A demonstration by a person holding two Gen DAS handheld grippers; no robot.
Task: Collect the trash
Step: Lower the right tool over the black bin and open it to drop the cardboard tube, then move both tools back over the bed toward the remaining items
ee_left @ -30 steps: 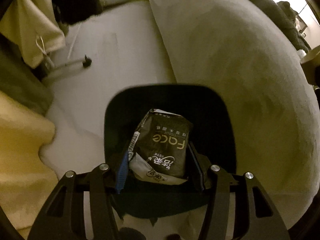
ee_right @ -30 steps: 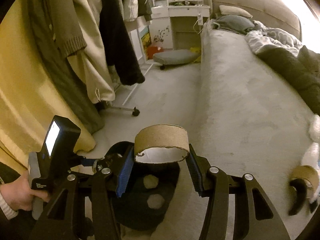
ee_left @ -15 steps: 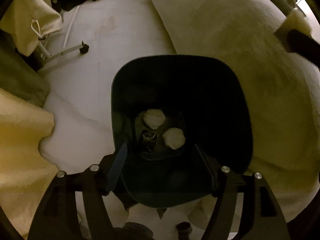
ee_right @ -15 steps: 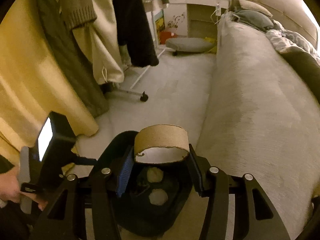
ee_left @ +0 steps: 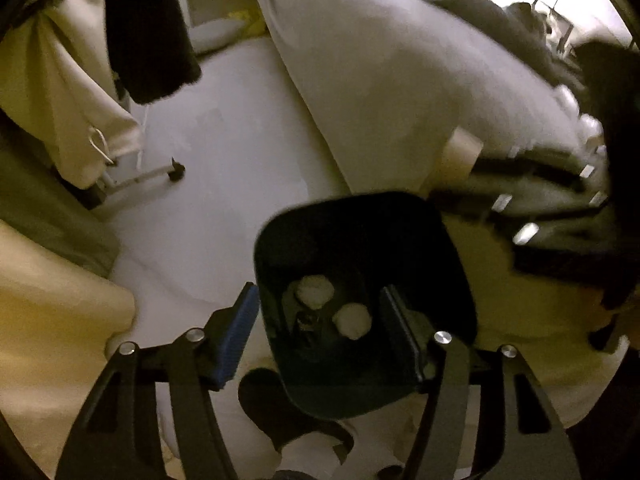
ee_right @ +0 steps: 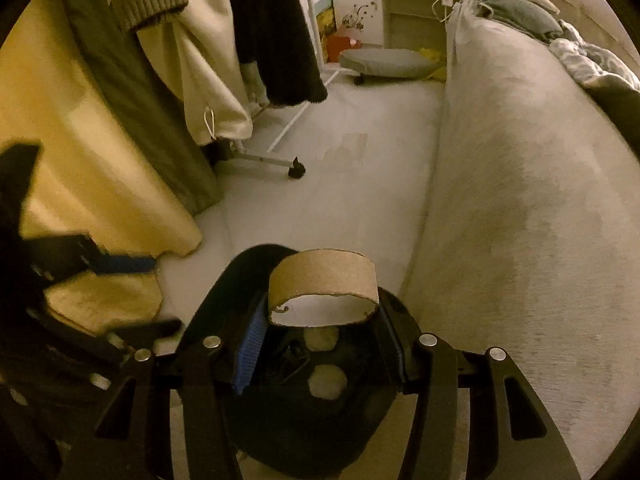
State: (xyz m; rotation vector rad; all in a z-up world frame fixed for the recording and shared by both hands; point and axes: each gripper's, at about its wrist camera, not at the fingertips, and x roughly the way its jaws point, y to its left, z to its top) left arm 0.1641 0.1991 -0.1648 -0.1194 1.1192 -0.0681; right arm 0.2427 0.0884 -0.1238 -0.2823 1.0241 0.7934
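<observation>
Both hand-held tools look alike: the black skeletal left gripper point(ee_left: 320, 338) and the matching right gripper point(ee_right: 318, 342) have triangular cut-outs in flat linkage arms, round silver screw heads point(ee_right: 427, 339) at the pivots, and a ribbed blue pad point(ee_left: 236, 340) lining one finger.

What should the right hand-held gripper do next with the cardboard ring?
Probably open and drop it. The right hand-held gripper holds the cardboard ring directly above the black bin, where two paper wads already lie.
</observation>
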